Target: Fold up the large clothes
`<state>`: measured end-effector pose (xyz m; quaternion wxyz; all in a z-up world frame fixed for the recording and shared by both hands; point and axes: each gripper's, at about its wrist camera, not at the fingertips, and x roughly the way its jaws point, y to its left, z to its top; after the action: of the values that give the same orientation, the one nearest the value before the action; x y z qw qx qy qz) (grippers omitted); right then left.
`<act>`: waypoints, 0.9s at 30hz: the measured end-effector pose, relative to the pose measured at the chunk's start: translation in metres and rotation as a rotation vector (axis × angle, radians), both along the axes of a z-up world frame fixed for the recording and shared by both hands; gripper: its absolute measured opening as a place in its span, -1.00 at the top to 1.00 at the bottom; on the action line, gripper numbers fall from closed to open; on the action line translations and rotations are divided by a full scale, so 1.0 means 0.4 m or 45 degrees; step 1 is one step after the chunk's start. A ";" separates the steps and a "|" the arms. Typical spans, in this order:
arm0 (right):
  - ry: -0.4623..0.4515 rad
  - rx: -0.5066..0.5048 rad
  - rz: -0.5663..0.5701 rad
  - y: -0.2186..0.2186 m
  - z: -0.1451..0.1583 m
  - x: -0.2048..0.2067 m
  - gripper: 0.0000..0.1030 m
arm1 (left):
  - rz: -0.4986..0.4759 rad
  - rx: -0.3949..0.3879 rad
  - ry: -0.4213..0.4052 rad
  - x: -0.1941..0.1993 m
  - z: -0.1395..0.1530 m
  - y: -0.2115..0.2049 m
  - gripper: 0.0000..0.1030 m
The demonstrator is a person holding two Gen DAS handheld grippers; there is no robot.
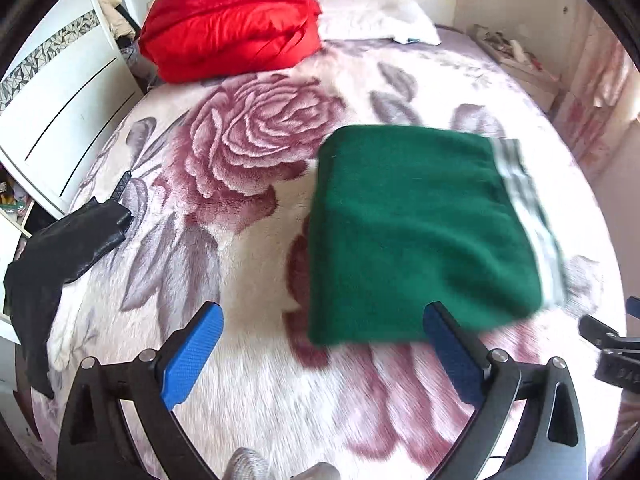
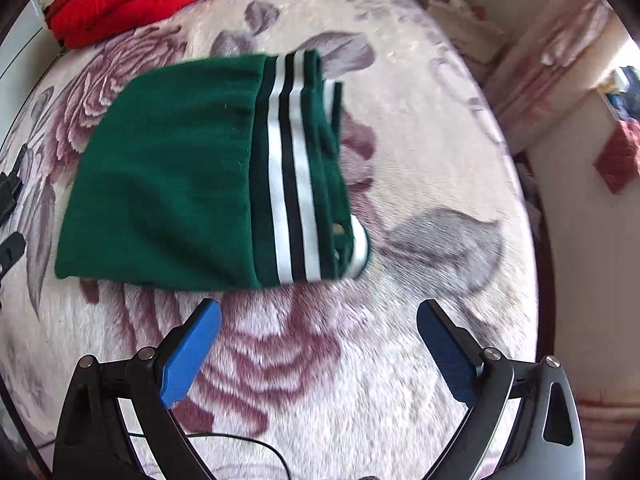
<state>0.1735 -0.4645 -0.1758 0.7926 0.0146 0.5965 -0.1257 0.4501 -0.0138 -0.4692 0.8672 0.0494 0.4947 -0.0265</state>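
Note:
A dark green garment [image 1: 416, 232] with white and black stripes on one side lies folded into a compact rectangle on the rose-patterned bed blanket [image 1: 248, 152]. In the right wrist view it [image 2: 180, 176] lies ahead and to the left, stripes [image 2: 292, 184] on its right. My left gripper [image 1: 322, 320] is open and empty, just in front of the garment's near edge. My right gripper [image 2: 320, 312] is open and empty, a short way in front of the near edge. The right gripper's tip also shows at the left wrist view's right edge [image 1: 608, 344].
A folded red quilt [image 1: 232, 20] and a white pillow [image 1: 380, 20] lie at the bed's head. A black garment [image 1: 52, 256] hangs over the left bed edge by a white cabinet [image 1: 60, 96]. A black cable [image 2: 248, 446] lies on the blanket near me.

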 end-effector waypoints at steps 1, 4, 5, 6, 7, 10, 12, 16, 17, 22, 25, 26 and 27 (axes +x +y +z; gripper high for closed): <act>-0.019 -0.020 -0.014 0.010 0.035 -0.031 -0.94 | -0.002 -0.001 -0.003 -0.015 0.024 -0.003 -0.99; -0.054 -0.066 -0.053 -0.001 0.183 -0.105 -0.94 | -0.015 -0.018 -0.024 -0.083 0.121 -0.017 -0.99; -0.070 -0.083 -0.070 0.002 0.229 -0.135 -0.94 | -0.029 -0.038 -0.030 -0.110 0.156 -0.021 -0.99; -0.086 -0.090 -0.086 -0.020 0.285 -0.153 -0.94 | -0.034 -0.047 -0.043 -0.140 0.197 -0.023 -0.99; -0.103 -0.091 -0.096 -0.013 0.323 -0.157 -0.94 | -0.039 -0.052 -0.053 -0.166 0.233 -0.026 -0.99; -0.149 -0.101 -0.118 -0.017 0.479 -0.248 -0.94 | -0.051 -0.068 -0.080 -0.248 0.331 -0.038 -0.99; -0.178 -0.109 -0.116 -0.014 0.593 -0.317 -0.94 | -0.067 -0.073 -0.108 -0.305 0.400 -0.043 -0.99; -0.253 -0.134 -0.100 0.008 0.763 -0.442 -0.94 | -0.079 -0.090 -0.164 -0.426 0.551 -0.045 -0.99; -0.273 -0.145 -0.100 0.012 0.805 -0.473 -0.94 | -0.076 -0.088 -0.181 -0.449 0.581 -0.043 -0.99; -0.364 -0.163 -0.090 0.021 1.026 -0.628 -0.94 | -0.053 -0.098 -0.255 -0.567 0.733 -0.025 -0.99; -0.418 -0.156 -0.084 0.008 1.135 -0.694 -0.94 | -0.049 -0.105 -0.285 -0.623 0.801 -0.014 -0.99; -0.438 -0.153 -0.086 0.009 1.173 -0.721 -0.94 | -0.051 -0.109 -0.289 -0.640 0.816 -0.012 -0.99; -0.451 -0.146 -0.084 0.013 1.196 -0.740 -0.94 | -0.055 -0.116 -0.288 -0.658 0.831 -0.011 -0.99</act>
<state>-0.1226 -0.4591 0.3024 0.8802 0.0107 0.4387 -0.1808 0.1869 -0.0180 -0.1367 0.9181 0.0230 0.3908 -0.0618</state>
